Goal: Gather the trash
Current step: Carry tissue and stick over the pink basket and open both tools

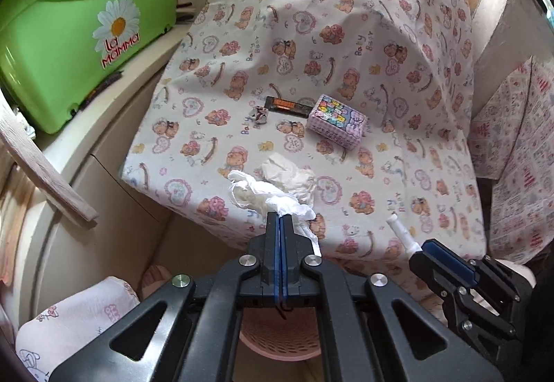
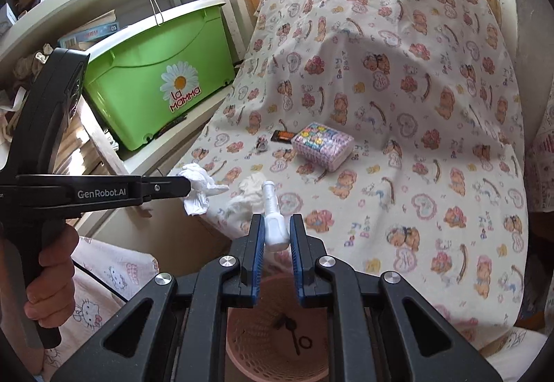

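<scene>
My left gripper (image 1: 279,216) is shut on a crumpled white tissue (image 1: 266,191), held above the near edge of the bed; in the right wrist view the same gripper (image 2: 187,186) pinches that tissue (image 2: 199,186). My right gripper (image 2: 276,226) is shut on a small white plastic tube (image 2: 273,221), nozzle pointing forward; the left wrist view shows it (image 1: 403,231) at lower right. A pink mesh basket (image 2: 277,330) sits below both grippers. On the bear-print sheet lie another crumpled tissue (image 2: 251,190), a pink printed packet (image 2: 323,145), a dark wrapper (image 2: 284,136) and a small foil scrap (image 2: 262,144).
A green plastic bin (image 2: 159,77) with a daisy label stands on a white shelf (image 2: 173,146) left of the bed. A person's hand (image 2: 52,274) grips the left tool's handle. A patterned cushion (image 1: 512,153) lies at the right.
</scene>
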### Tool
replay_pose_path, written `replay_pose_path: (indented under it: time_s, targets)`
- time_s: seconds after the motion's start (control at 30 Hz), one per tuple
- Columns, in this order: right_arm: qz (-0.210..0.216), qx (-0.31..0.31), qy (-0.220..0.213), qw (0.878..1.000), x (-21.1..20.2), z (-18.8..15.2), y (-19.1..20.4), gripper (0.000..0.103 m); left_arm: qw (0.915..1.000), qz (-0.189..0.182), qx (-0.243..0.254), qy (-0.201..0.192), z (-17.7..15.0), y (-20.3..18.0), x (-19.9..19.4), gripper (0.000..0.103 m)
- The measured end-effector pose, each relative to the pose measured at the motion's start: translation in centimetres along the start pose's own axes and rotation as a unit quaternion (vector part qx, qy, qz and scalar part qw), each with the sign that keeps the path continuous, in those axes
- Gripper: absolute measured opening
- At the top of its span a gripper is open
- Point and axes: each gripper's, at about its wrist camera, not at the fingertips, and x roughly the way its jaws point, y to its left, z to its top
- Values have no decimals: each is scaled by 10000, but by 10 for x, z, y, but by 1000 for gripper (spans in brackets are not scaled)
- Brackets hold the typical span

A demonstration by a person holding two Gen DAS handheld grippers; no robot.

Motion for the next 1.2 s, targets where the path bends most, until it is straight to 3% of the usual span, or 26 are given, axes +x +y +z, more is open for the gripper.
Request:
replay_pose_path:
  time_s: [0.07,0.2,0.43,0.6,0.83,0.93,1.2]
  targets:
    - [33,36,207,9998,7,-7,-1,16,9999,-41,79,78,-7,-3,8,0]
    - [140,-123,591,9981,26,-14,2,16,9970,-471,-106,599,-15,1,32,0]
    - [115,0,1390,9902,62,-37,2,16,9912,-644,-143,1149,-26,2,62,0]
    - [-38,-100,1722,9850,79,-49,2,16,9893,-529,-87,1357,-34,-1,80,0]
    - [-332,21,2485,9681,117,-75,-6,16,9691,-641,-554,2319,-58,8,133,0]
    - [-423,126,2807,9588,135,-88,-12,16,9526,-869,-924,2766,-73,14,156,0]
    - [-725,106,3320,9404,167,-116,-17,16,9456,-462,-827,3112,-92,15,189,0]
